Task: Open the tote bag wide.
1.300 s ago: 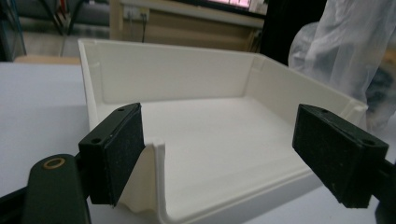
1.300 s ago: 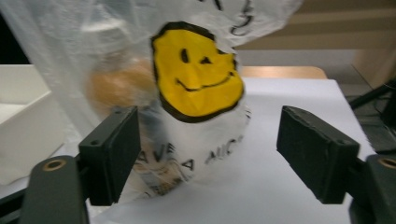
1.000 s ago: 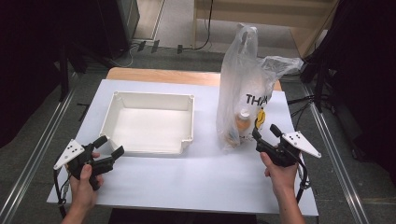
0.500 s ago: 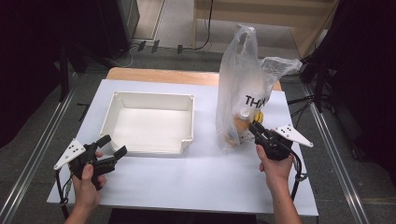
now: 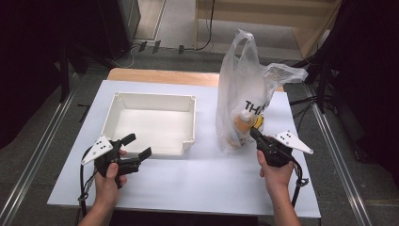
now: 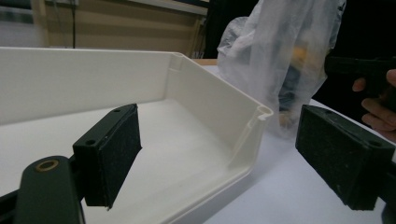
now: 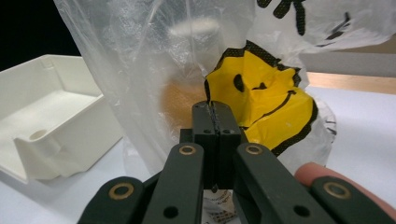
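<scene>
- Thin clear plastic makes up the bag (image 5: 244, 99), which is stood upright on the white table (image 5: 197, 183), to the right of the tray and near the table's right edge.
- Black lettering and a yellow smiley face (image 7: 261, 107) are printed on the bag's side.
- An orange-filled bottle (image 5: 241, 123) with a white cap is seen through the film, low inside the bag.
- The right gripper (image 5: 256, 134) is held at the bag's lower right side; its jaws have just been closing and are pressed together, with a fold of the bag's film pinched between the pads, as shown in the right gripper view (image 7: 215, 122).
- The left gripper (image 5: 137, 146) is held just in front of the white tray (image 5: 155, 96), at its near left corner, with its jaws spread wide apart and nothing between them.
- In the left gripper view, the tray's low front wall (image 6: 243, 140) is seen between the two pads (image 6: 116, 154), and the bag (image 6: 280, 60) is seen beyond the tray's corner.
- The tray's inside is seen bare and white.
</scene>
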`<state>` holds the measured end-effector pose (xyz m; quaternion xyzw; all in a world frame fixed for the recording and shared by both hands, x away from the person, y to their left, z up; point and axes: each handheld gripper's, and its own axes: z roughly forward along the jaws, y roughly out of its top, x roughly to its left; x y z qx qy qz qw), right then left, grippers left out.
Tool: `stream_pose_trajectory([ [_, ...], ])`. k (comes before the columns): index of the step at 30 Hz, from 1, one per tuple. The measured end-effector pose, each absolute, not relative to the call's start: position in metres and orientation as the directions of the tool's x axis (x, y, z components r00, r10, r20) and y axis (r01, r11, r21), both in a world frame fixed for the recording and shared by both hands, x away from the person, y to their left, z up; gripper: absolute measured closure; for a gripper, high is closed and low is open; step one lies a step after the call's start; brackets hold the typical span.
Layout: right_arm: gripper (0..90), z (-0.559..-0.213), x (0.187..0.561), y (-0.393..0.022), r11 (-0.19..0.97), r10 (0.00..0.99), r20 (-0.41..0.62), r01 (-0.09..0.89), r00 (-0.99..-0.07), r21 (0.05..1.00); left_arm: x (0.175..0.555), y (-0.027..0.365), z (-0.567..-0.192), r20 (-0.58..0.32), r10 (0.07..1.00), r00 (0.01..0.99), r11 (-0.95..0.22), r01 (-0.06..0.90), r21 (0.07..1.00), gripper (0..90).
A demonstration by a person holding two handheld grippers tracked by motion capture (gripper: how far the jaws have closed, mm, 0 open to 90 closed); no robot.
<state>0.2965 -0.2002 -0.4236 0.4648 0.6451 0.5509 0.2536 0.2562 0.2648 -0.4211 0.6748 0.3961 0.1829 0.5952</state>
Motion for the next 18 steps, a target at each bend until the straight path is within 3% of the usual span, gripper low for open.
stream_pose_trajectory([
  [12, 90.0, -0.433, 0.287, -0.196, -0.007, 0.868, 0.166, 0.323, -0.469, 0.947, 0.273, 0.219, -0.415, -0.267, 0.712, 0.65, 0.051, 0.331, 0.942, 14.9],
  [18, 90.0, -0.436, 0.286, -0.192, 0.007, 0.862, 0.159, 0.327, -0.481, 0.945, 0.278, 0.194, -0.409, -0.229, 0.699, 0.677, -0.002, 0.323, 0.946, 14.9],
])
